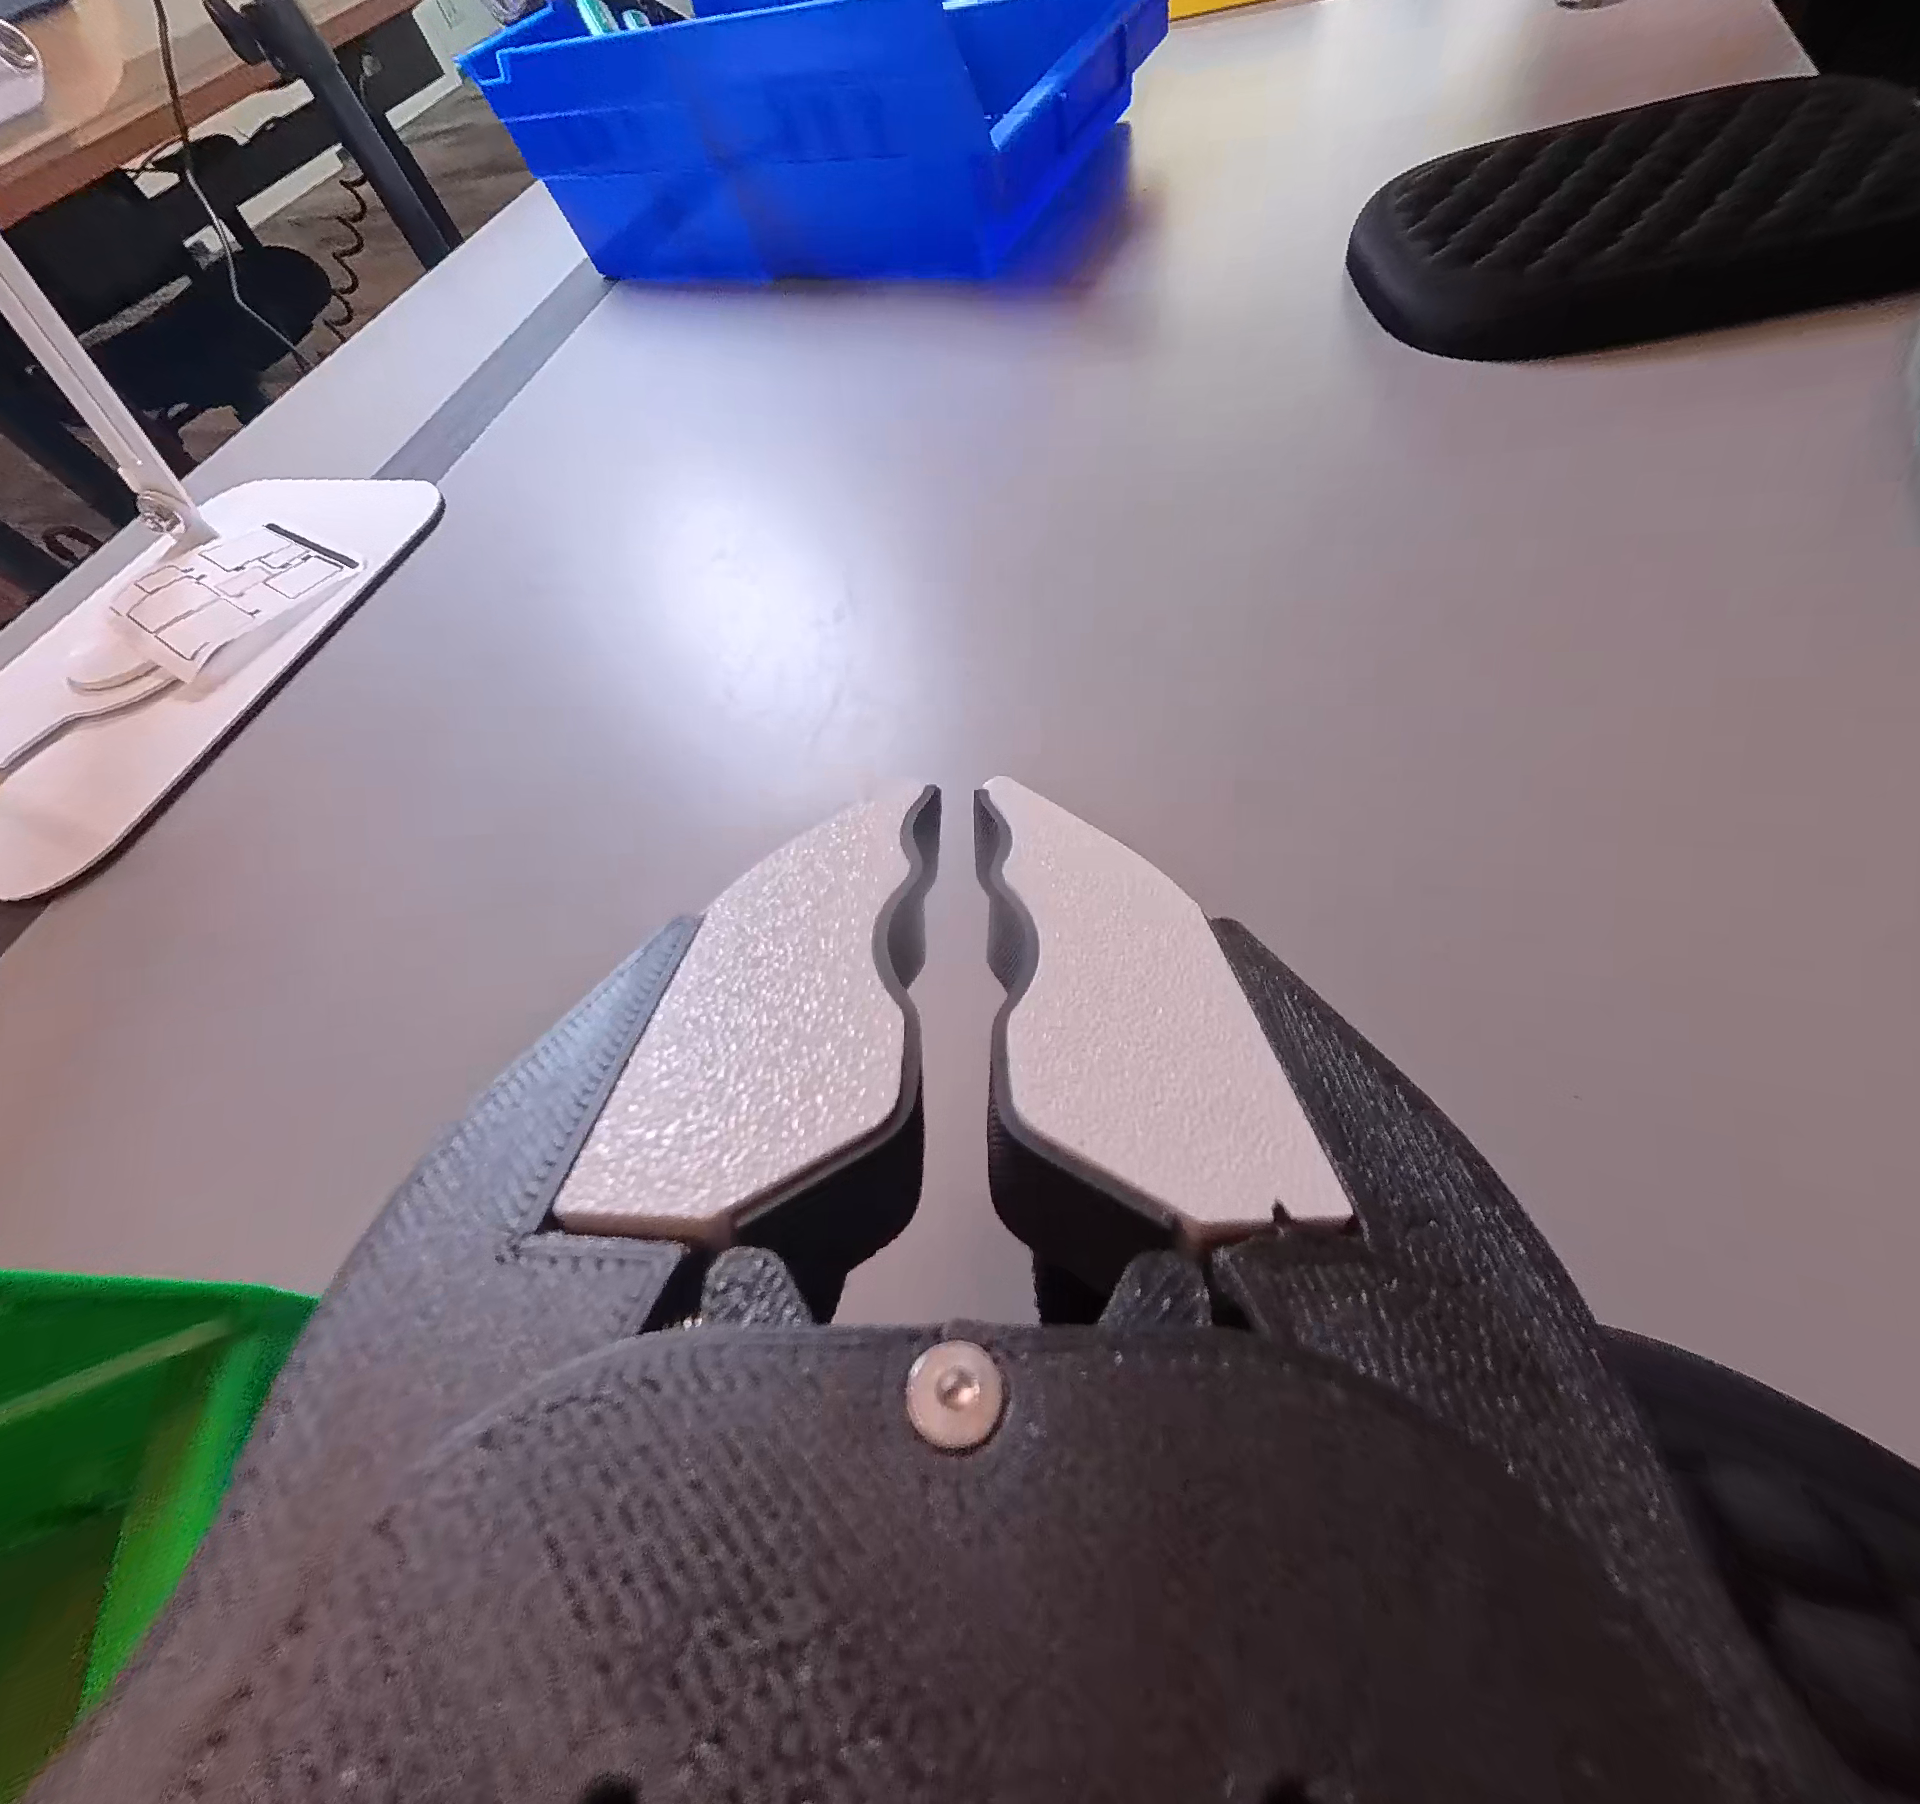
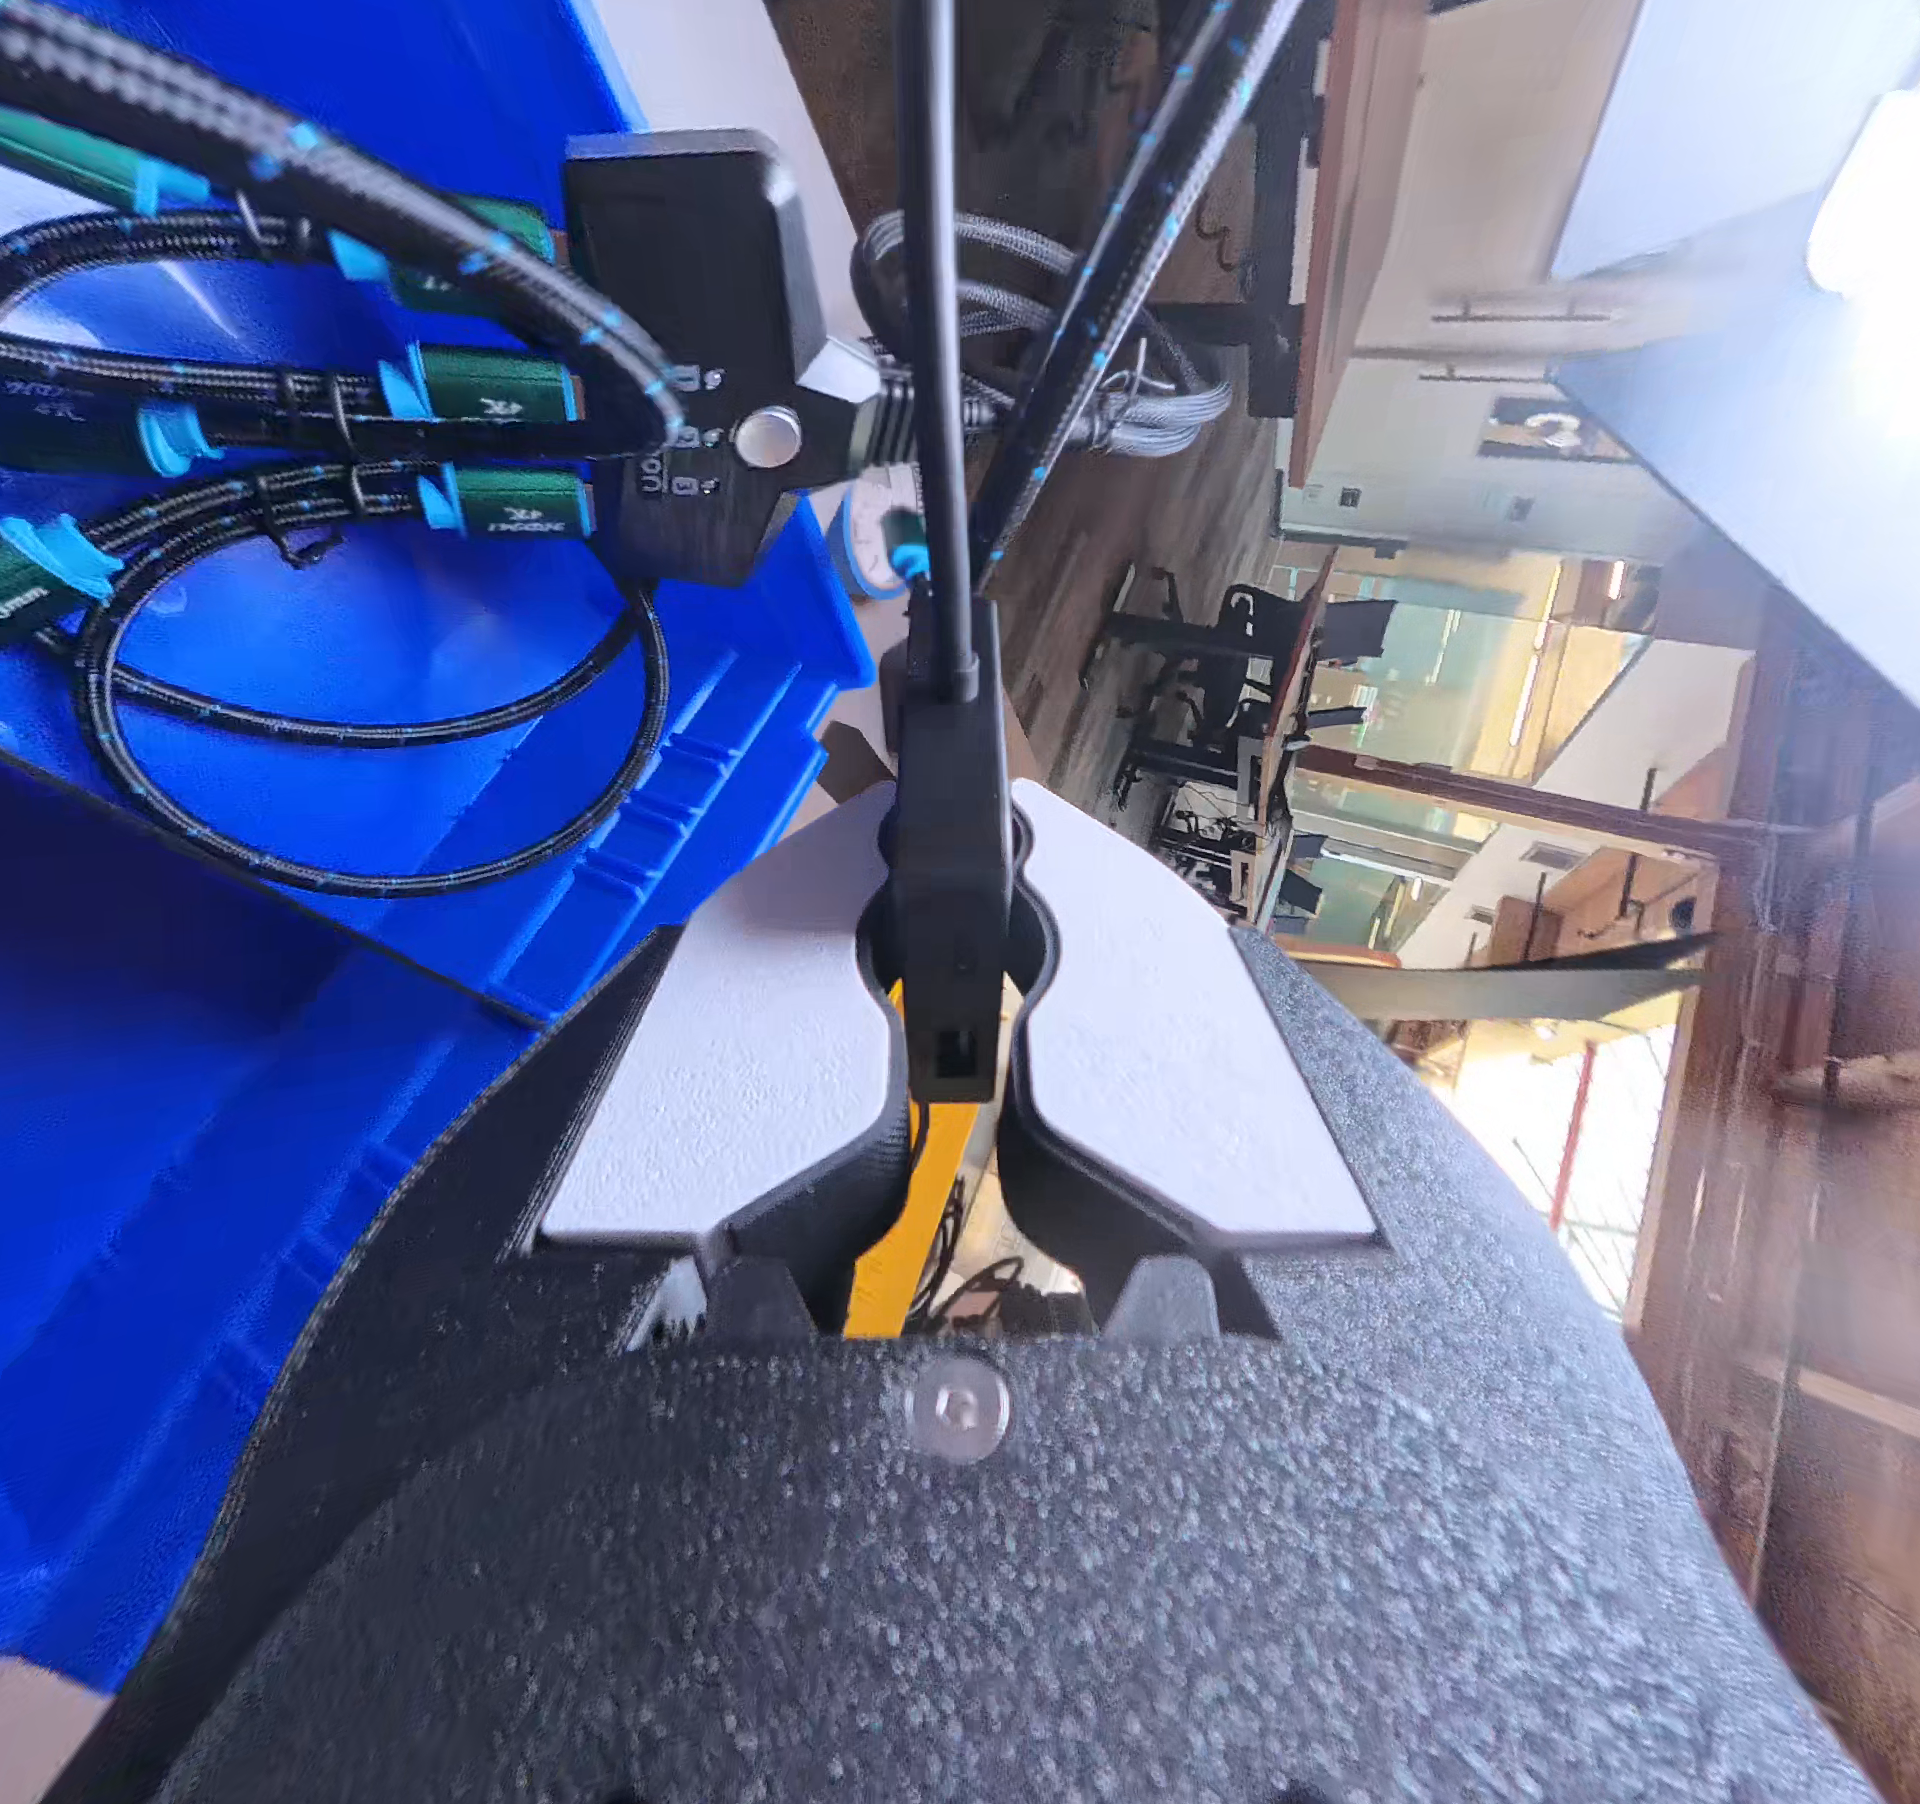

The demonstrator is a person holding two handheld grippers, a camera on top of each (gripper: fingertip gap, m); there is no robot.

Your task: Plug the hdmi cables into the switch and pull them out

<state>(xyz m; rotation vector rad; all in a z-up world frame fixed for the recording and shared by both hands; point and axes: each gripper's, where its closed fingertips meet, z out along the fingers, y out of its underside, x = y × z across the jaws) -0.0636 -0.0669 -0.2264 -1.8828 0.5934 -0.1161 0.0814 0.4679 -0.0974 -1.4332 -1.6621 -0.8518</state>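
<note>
over the blue bin, right gripper clamps a black plug; left gripper nearly together, bare.

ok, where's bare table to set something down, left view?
Bare table between the lamp base, blue bin and black pad, ahead of the left claw. Blue bin crowded with cables.

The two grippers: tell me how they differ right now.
The left gripper holds nothing, with a narrow slit between its fingertips; the right gripper is clamped on a black plug with a thin black cable. The left points along a grey table; the right is beside a blue bin of braided cables. Both have grey-topped black jaws.
</note>
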